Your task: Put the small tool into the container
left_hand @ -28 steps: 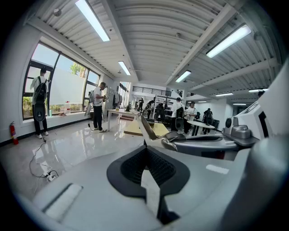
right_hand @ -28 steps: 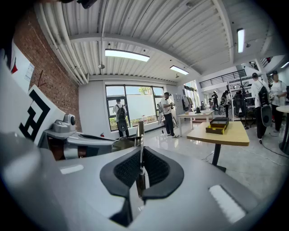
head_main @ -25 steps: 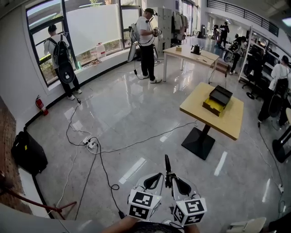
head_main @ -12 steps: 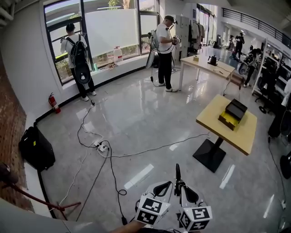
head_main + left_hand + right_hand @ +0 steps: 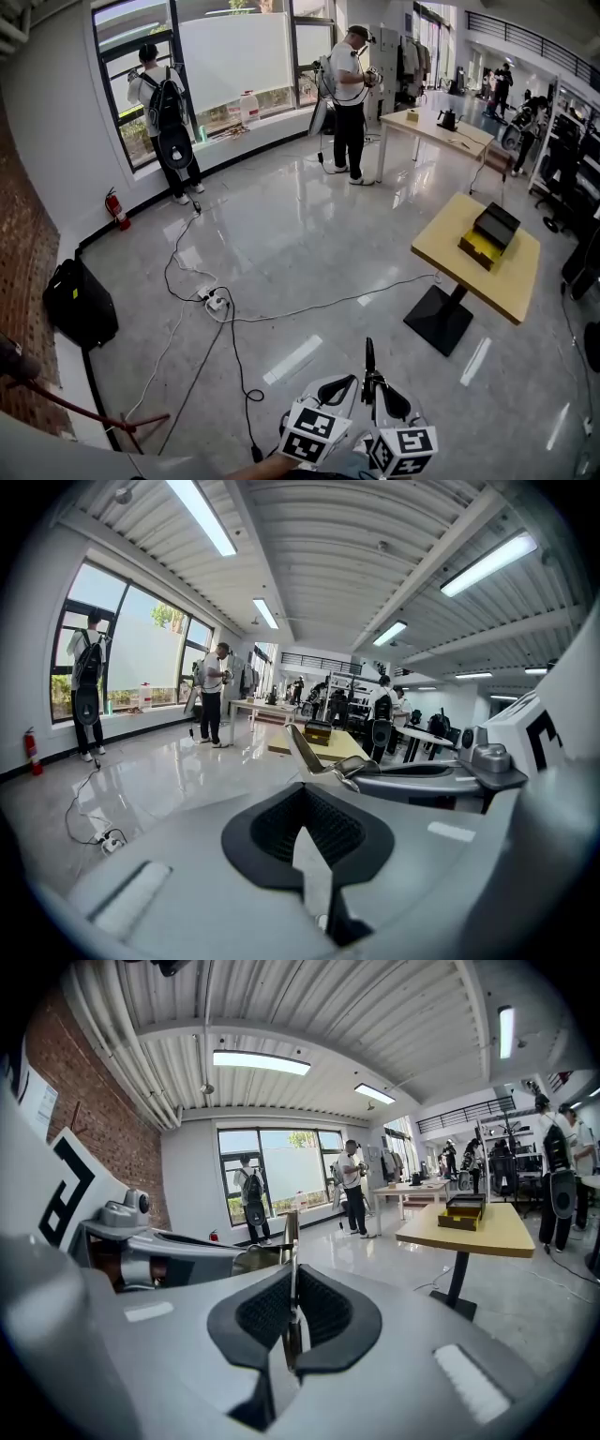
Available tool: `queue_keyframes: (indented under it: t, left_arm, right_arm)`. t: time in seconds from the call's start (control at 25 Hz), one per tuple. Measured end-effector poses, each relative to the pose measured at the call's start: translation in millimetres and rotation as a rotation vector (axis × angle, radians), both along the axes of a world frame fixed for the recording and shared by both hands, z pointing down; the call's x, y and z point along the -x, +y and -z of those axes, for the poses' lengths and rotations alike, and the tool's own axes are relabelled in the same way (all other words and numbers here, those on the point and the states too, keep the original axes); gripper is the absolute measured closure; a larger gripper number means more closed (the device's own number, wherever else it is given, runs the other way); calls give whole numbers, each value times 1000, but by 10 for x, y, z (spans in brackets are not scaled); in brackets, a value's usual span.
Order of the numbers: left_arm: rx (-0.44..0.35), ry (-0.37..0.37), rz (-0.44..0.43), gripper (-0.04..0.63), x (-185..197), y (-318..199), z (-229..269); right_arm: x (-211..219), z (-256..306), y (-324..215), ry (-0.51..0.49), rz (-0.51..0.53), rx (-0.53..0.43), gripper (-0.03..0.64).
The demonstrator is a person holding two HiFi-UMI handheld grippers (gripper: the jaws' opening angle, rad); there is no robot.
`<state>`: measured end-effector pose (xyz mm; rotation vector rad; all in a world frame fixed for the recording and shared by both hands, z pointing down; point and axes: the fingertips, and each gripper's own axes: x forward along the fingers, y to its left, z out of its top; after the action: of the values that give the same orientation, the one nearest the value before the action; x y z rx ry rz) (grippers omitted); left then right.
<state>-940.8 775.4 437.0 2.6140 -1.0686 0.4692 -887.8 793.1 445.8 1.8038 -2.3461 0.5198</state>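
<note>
right gripper [image 5: 292, 1288]: clamped tight on the slim metal tool [image 5: 292, 1234], which pokes out past the pads
left gripper [image 5: 302, 799]: pinched closed, nothing in it
what changed: in the last second the view swung and the wooden table [image 5: 450, 267] slid right; both grippers kept the same grip
container [image 5: 489, 234]: black-and-yellow box on that table, well apart from the tool
so: I'd say still carrying, drop-off not started
</note>
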Motion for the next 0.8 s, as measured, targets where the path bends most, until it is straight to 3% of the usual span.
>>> queue_keyframes:
  t: [0.2, 0.48, 0.8]
  left_arm:
    - [7, -4, 14, 580, -757, -603, -138]
    - [-5, -4, 4, 580, -2524, -1703, -216]
    - [2, -24, -24, 580, -4196, -2568, -250]
  right_arm:
    - [-785, -133, -611, -3, 8, -1, 607]
    - [-2524, -202, -1693, 16, 10, -10, 607]
    - [-4174, -252, -2534, -1, -15, -1, 607]
